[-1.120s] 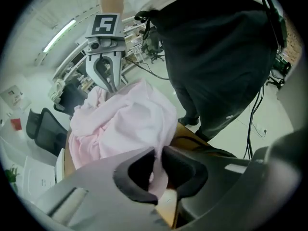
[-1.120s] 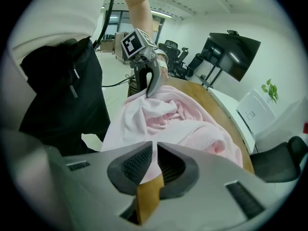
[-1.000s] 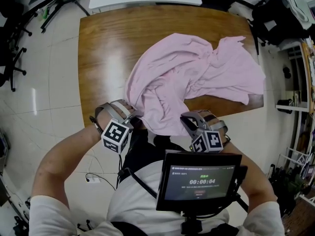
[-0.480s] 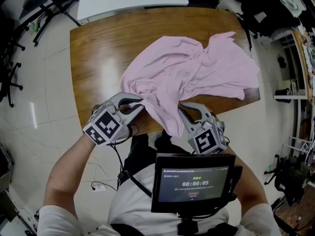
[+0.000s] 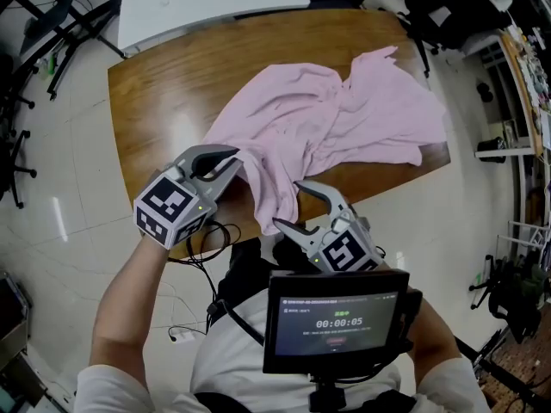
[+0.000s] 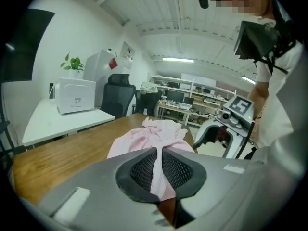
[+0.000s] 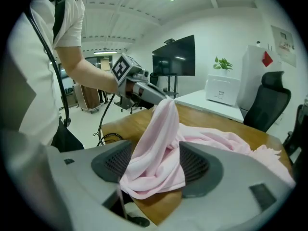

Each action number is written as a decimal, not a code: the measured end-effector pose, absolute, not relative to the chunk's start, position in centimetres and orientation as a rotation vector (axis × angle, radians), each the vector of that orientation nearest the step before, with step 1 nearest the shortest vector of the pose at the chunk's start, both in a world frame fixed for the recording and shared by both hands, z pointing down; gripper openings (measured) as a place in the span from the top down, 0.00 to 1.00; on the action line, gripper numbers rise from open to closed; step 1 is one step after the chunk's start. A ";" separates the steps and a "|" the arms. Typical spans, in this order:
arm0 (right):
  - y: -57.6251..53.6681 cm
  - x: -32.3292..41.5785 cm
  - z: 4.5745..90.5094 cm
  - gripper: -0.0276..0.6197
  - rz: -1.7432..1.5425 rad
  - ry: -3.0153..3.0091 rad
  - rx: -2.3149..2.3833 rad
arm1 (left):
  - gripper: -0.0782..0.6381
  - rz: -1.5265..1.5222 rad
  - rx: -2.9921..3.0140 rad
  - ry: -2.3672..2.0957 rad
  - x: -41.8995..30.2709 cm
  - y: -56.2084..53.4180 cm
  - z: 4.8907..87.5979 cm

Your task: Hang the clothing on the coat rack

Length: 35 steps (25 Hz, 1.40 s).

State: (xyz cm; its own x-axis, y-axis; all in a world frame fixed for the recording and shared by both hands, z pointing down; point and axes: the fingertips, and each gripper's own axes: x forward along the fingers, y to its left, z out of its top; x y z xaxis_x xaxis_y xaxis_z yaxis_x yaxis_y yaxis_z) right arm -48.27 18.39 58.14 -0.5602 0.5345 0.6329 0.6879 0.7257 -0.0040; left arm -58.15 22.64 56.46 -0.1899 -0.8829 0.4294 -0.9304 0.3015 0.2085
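Two claws, left claw (image 5: 227, 160) clamped on pink garment (image 5: 331, 119), right claw (image 5: 287, 205) opening around its hanging fold

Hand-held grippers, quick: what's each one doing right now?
Left hand-held gripper: closed on a fold of the pink garment.
Right hand-held gripper: jaws opening; the pink garment hangs between them, not clamped.
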 end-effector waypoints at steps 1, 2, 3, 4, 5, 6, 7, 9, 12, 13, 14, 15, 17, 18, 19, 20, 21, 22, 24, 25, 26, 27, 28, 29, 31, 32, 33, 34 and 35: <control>19.0 -48.3 58.4 0.45 -0.292 -2.313 -0.920 | 0.85 0.120 1.597 -2.111 -58.5 22.4 56.3; 19.6 -48.4 58.7 0.45 -0.262 -2.319 -0.915 | 0.85 0.108 1.585 -2.116 -58.8 22.1 56.1; 20.2 -48.7 58.9 0.44 -0.233 -2.326 -0.905 | 0.85 0.096 1.574 -2.119 -59.0 21.9 55.8; 20.6 -49.0 59.2 0.36 -0.206 -2.334 -0.890 | 0.85 0.084 1.565 -2.120 -59.2 21.6 55.6; 20.9 -49.4 59.5 0.34 -0.183 -2.341 -0.869 | 0.85 0.074 1.560 -2.120 -59.3 21.4 55.4; 21.1 -49.9 59.9 0.34 -0.165 -2.348 -0.846 | 0.85 0.065 1.557 -2.118 -59.3 21.2 55.1; 21.2 -50.3 60.2 0.34 -0.154 -2.352 -0.824 | 0.85 0.058 1.557 -2.115 -59.3 20.9 54.9; 21.7 -50.9 61.0 0.34 -0.161 -2.355 -0.794 | 0.85 0.050 1.564 -2.103 -59.0 20.4 54.6; 22.3 -51.6 62.2 0.34 -0.222 -2.358 -0.755 | 0.85 0.061 1.595 -2.067 -58.2 20.1 54.8; 22.1 -51.8 62.6 0.38 -0.252 -2.356 -0.732 | 0.85 0.073 1.606 -2.055 -58.0 20.1 55.0; 21.7 -51.9 62.9 0.55 -0.285 -2.354 -0.704 | 0.85 0.086 1.615 -2.046 -57.7 20.2 55.1; 21.0 -51.9 63.0 0.72 -0.317 -2.353 -0.677 | 0.85 0.100 1.620 -2.040 -57.6 20.3 55.4; 19.5 -51.8 62.8 0.77 -0.353 -2.359 -0.638 | 0.85 0.119 1.624 -2.032 -57.4 20.7 55.8; 18.8 -51.7 62.6 0.86 -0.362 -2.362 -0.623 | 0.85 0.127 1.625 -2.029 -57.3 20.9 56.0; 18.2 -51.6 62.3 0.88 -0.369 -2.365 -0.610 | 0.85 0.136 1.627 -2.026 -57.2 21.1 56.1; 17.7 -51.5 62.0 0.88 -0.374 -2.367 -0.601 | 0.85 0.147 1.631 -2.022 -57.0 21.2 56.3; 17.2 -51.4 61.8 0.90 -0.375 -2.370 -0.593 | 0.85 0.159 1.639 -2.016 -56.8 21.2 56.5; 16.8 -51.3 61.4 0.91 -0.374 -2.374 -0.587 | 0.85 0.172 1.649 -2.009 -56.5 21.2 56.7; 16.3 -51.3 60.6 0.91 -0.367 -2.387 -0.580 | 0.84 0.206 1.676 -1.998 -55.8 21.1 57.1; 16.1 -51.3 60.1 0.91 -0.363 -2.395 -0.579 | 0.84 0.229 1.690 -1.993 -55.5 21.1 57.3; 15.9 -51.3 59.6 0.92 -0.359 -2.405 -0.579 | 0.82 0.252 1.703 -1.986 -55.2 21.1 57.6; 15.7 -51.4 59.1 0.92 -0.353 -2.414 -0.579 | 0.80 0.275 1.714 -1.977 -54.9 21.0 57.9; 15.5 -51.5 58.6 0.92 -0.343 -2.422 -0.580 | 0.77 0.298 1.724 -1.967 -54.6 21.0 58.3; 15.4 -51.7 58.0 0.92 -0.330 -2.432 -0.584 | 0.74 0.327 1.731 -1.958 -54.3 20.9 58.8; 15.3 -52.0 56.8 0.92 -0.302 -2.454 -0.594 | 0.70 0.409 1.740 -1.944 -53.9 21.0 60.0; 15.2 -52.1 56.1 0.92 -0.292 -2.464 -0.597 | 0.68 0.453 1.744 -1.940 -53.7 21.0 60.7; 15.2 -52.3 55.5 0.92 -0.289 -2.472 -0.600 | 0.66 0.485 1.749 -1.939 -53.6 21.0 61.2; 15.3 -52.4 54.9 0.92 -0.291 -2.476 -0.605 | 0.66 0.500 1.756 -1.943 -53.5 20.9 61.5; 15.3 -52.5 54.5 0.92 -0.297 -2.478 -0.610 | 0.66 0.501 1.765 -1.951 -53.4 20.8 61.5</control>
